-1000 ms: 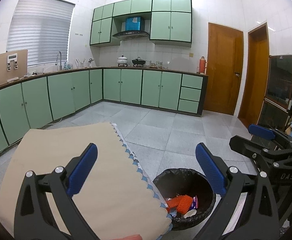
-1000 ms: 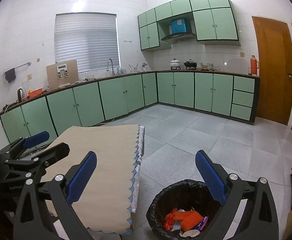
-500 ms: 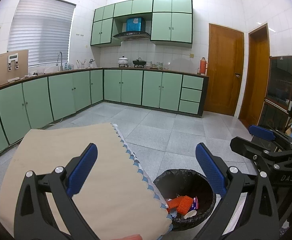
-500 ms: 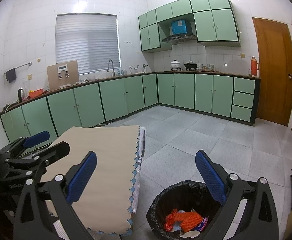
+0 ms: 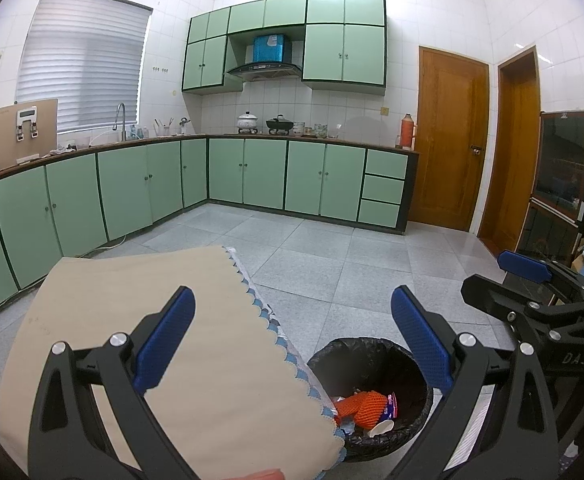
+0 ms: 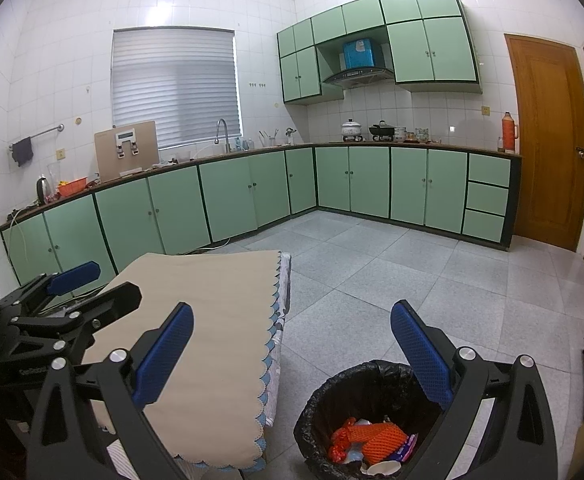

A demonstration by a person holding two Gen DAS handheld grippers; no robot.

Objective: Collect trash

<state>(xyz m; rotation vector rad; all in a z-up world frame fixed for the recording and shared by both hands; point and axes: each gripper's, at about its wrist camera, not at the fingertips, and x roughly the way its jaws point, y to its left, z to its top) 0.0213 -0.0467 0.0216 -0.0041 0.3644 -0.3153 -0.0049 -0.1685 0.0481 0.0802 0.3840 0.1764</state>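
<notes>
Speckled floor tiles (image 6: pixel 392 276), crinkled bin liner (image 6: pixel 332 392)

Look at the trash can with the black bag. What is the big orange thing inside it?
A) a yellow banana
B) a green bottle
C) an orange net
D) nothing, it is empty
C, because an orange net with a mesh pattern lies on top of the other scraps inside the trash can, which stands on the floor beside the table with the beige cloth.
</notes>
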